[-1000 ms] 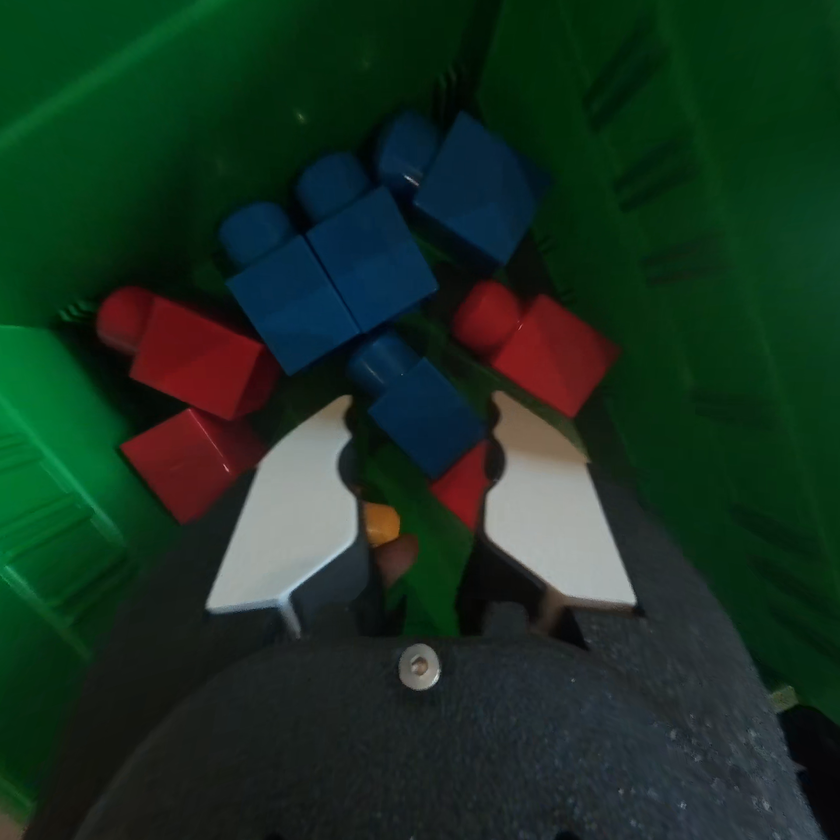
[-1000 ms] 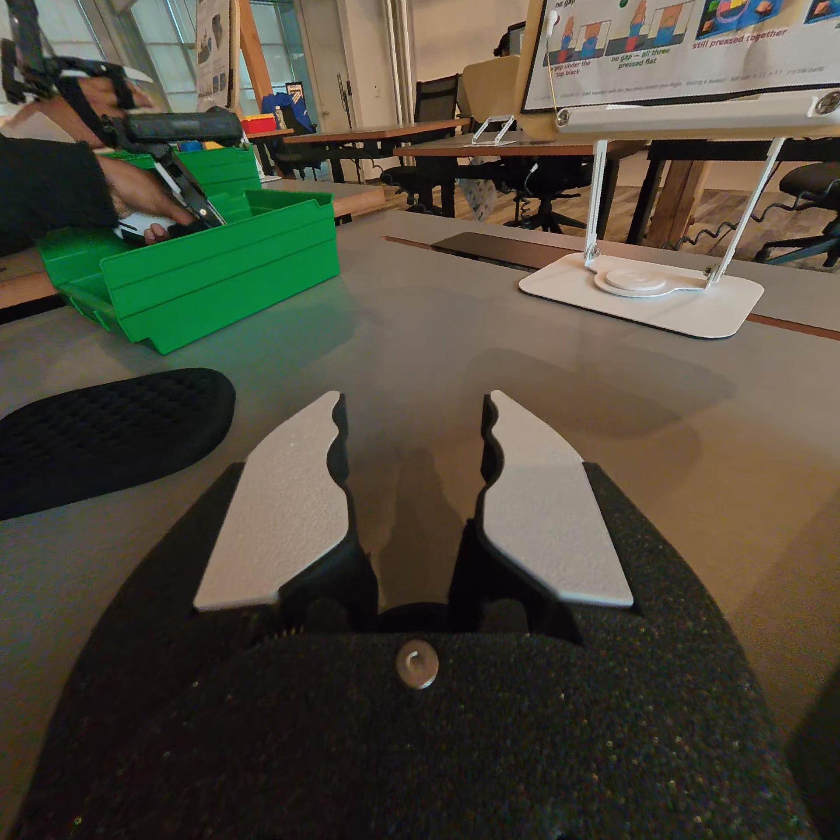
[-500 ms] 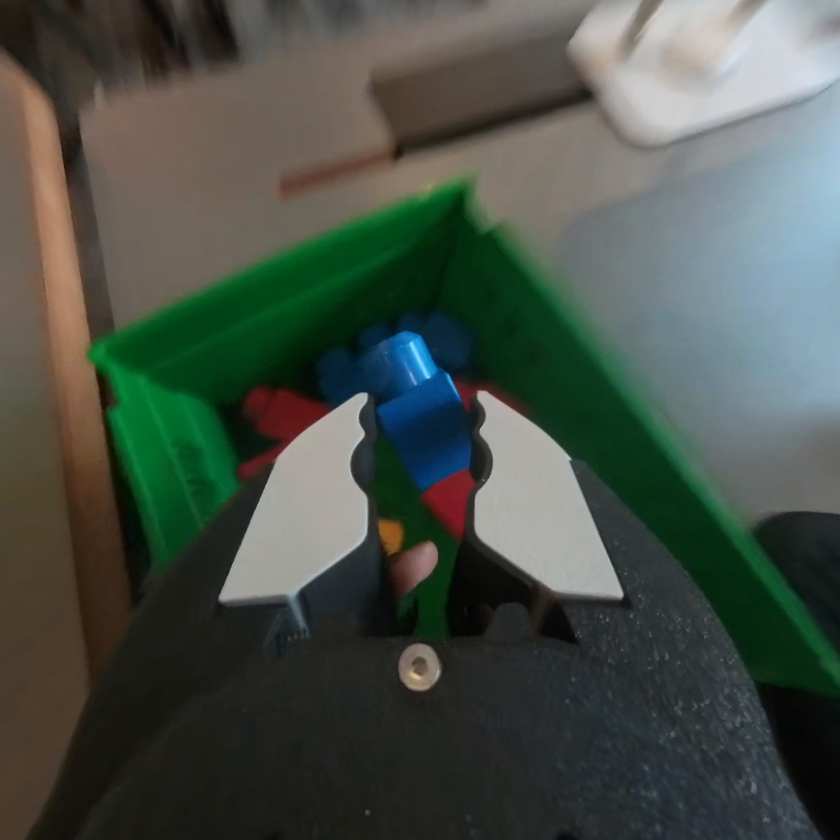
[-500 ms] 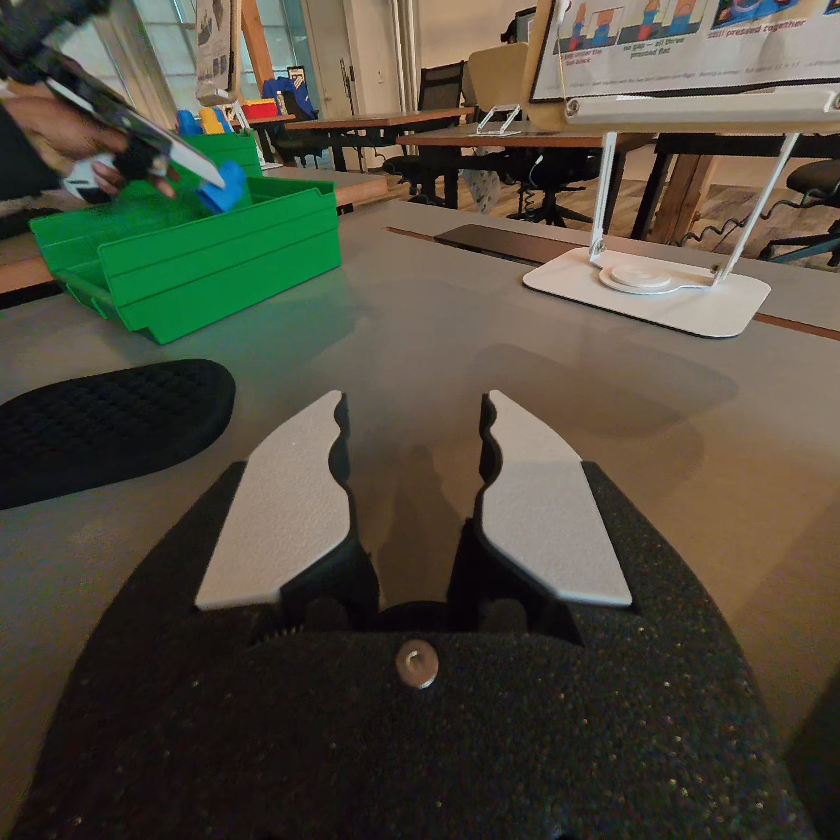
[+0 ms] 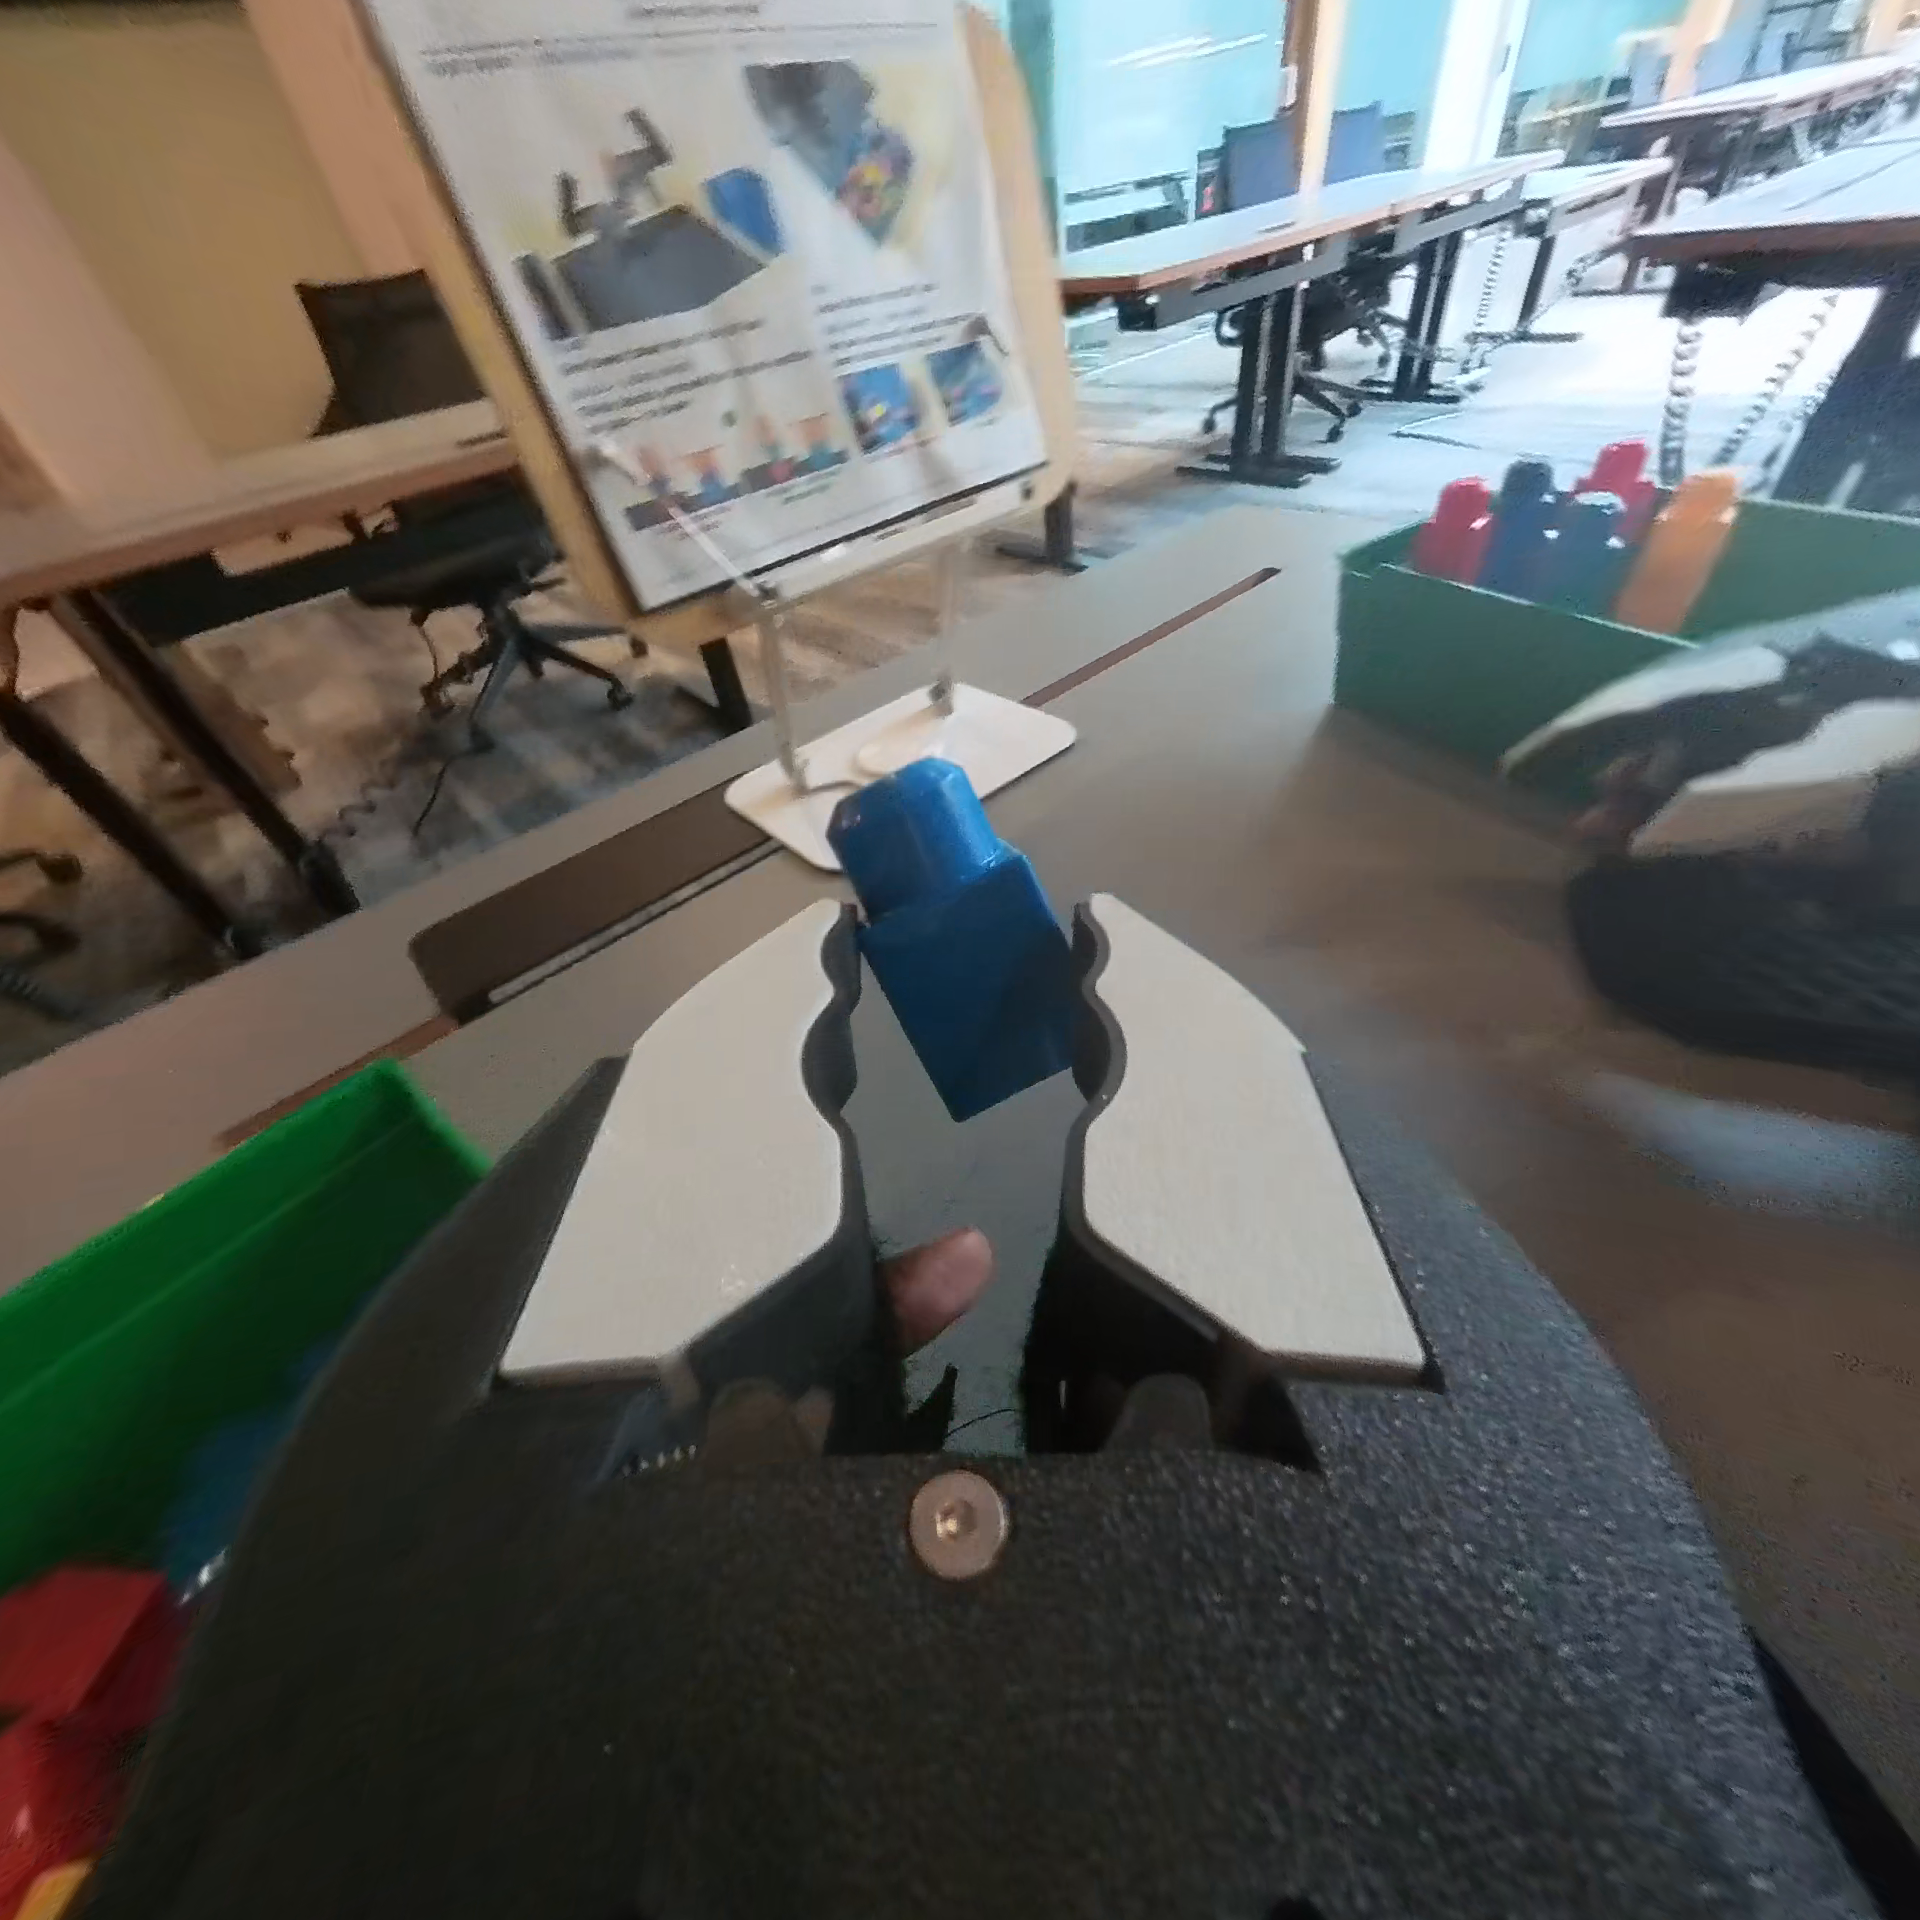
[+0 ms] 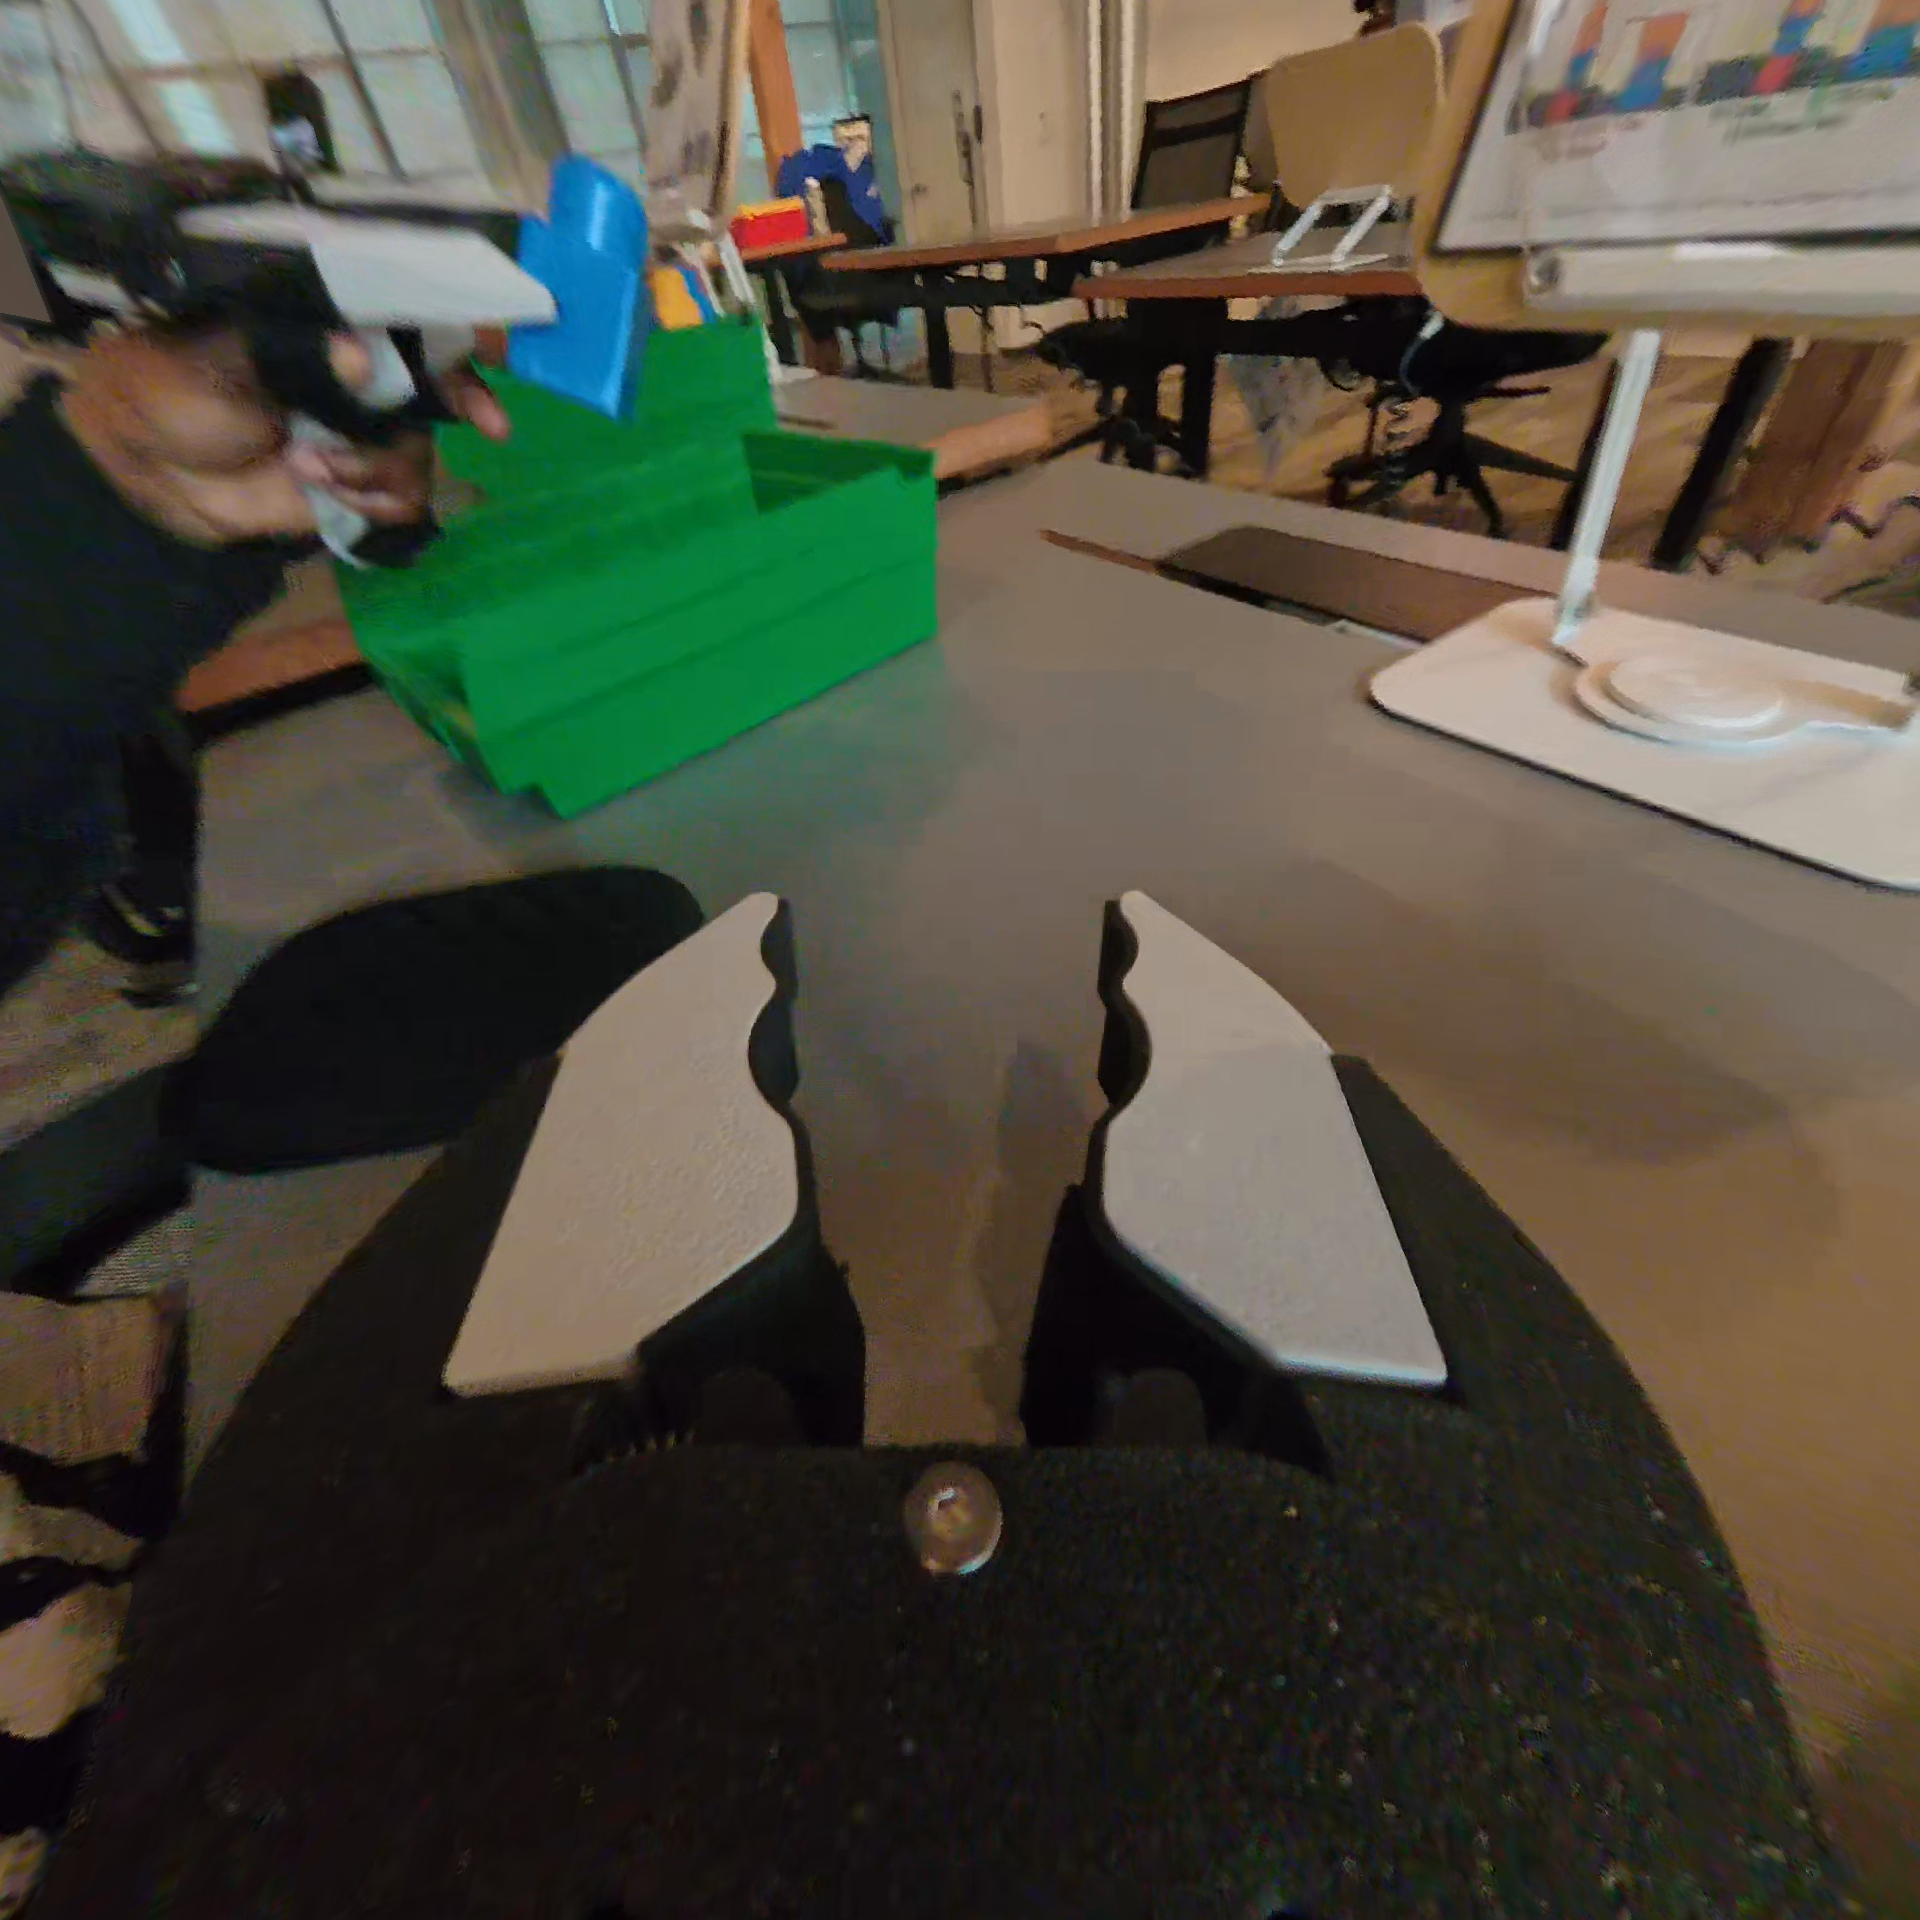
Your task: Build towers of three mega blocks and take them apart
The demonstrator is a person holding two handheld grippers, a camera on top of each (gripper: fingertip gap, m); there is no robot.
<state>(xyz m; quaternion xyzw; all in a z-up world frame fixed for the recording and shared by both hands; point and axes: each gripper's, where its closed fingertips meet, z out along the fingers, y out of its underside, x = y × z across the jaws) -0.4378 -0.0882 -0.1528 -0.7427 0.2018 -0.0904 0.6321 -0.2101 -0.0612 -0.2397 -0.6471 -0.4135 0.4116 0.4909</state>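
My left gripper (image 5: 961, 920) is shut on a blue mega block (image 5: 961, 971), stud pointing up and away, held in the air above the grey table. The same block (image 6: 582, 301) and the left gripper (image 6: 436, 270) show at the upper left of the right wrist view, above the green bin (image 6: 665, 592). My right gripper (image 6: 945, 914) is open and empty, low over the table. It shows blurred at the right of the left wrist view (image 5: 1704, 758). Red blocks (image 5: 73, 1662) lie in the green bin (image 5: 208, 1247) at the lower left.
A second green bin (image 5: 1475, 644) at the far right holds upright red, blue and orange blocks (image 5: 1558, 530). A white stand (image 5: 904, 758) with an instruction sheet stands at the table's far side. A black pad (image 6: 416, 1008) lies on the table left of my right gripper. Across from one pair of fingers to the other is roughly 25 cm.
My left gripper closed on the blue block inside the green bin, lifted it out and swung it up and over the table. The right gripper stayed open and nearly still.
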